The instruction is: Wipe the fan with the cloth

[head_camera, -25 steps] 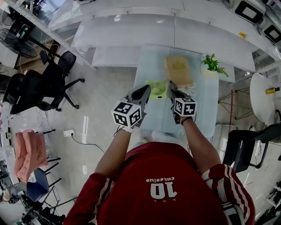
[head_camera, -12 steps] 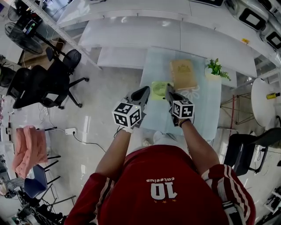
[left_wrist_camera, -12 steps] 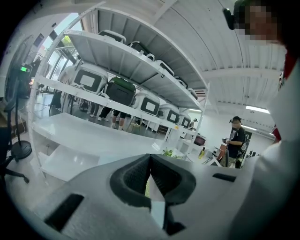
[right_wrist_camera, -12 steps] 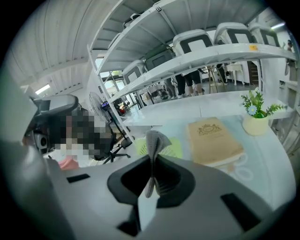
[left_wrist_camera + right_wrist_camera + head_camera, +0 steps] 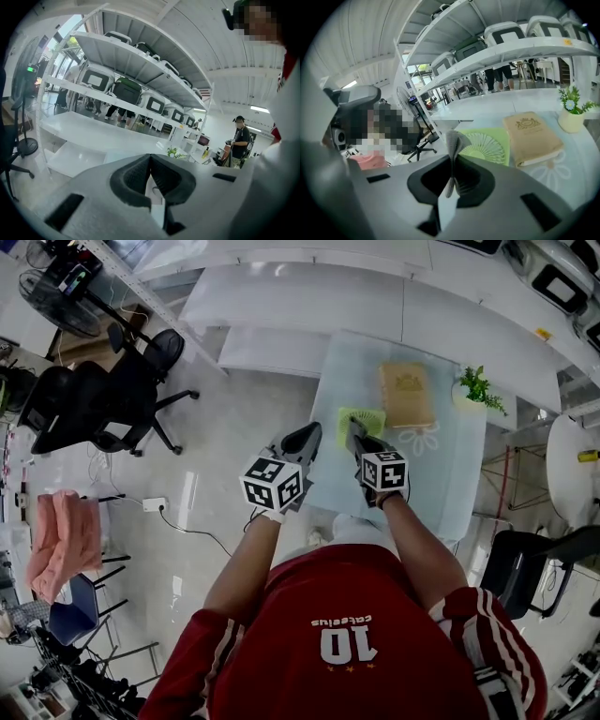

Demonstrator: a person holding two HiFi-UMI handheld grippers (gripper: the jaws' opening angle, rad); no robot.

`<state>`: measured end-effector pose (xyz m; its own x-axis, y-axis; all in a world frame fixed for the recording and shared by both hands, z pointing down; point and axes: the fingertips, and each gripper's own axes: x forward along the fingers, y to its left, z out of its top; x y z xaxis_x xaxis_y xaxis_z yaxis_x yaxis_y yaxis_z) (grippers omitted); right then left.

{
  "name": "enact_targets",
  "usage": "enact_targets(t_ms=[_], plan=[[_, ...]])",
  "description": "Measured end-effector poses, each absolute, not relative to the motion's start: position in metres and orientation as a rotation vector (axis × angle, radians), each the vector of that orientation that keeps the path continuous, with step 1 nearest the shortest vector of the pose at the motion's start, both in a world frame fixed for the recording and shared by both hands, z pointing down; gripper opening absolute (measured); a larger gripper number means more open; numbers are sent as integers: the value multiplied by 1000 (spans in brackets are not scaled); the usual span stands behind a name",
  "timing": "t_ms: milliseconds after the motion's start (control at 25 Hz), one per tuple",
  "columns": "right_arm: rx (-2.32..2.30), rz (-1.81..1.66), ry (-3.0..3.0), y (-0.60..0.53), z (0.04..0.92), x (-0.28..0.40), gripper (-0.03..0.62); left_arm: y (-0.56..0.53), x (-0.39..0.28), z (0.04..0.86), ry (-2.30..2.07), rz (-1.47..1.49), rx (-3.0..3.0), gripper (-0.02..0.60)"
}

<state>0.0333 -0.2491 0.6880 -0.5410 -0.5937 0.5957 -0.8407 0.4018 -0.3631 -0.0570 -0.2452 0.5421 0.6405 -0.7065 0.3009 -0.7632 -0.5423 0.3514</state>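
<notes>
While the left hand-held gripper and right hand-held gripper are hovering with jaws pressed together and empty, the green fan is lying flat at the tabletop's left edge, just ahead of the right one. The folded tan cloth is lying just beside the fan.

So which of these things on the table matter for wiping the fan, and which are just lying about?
For the job: green fan; tan folded cloth; right gripper, shut on a thin grey strip.
Just lying about: potted plant; left gripper, shut, empty; office chairs.
</notes>
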Motion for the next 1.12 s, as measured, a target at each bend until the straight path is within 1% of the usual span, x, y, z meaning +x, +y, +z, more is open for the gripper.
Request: enact_targets(t_ms=[400,1120], plan=[[1130,896,-2327,-256,706,5,15,-249,-63,557,-1163,199,2380,0],[1132,886,-2316,-270,729,0,15,-256,-61,575,-1147,252,2357,0]])
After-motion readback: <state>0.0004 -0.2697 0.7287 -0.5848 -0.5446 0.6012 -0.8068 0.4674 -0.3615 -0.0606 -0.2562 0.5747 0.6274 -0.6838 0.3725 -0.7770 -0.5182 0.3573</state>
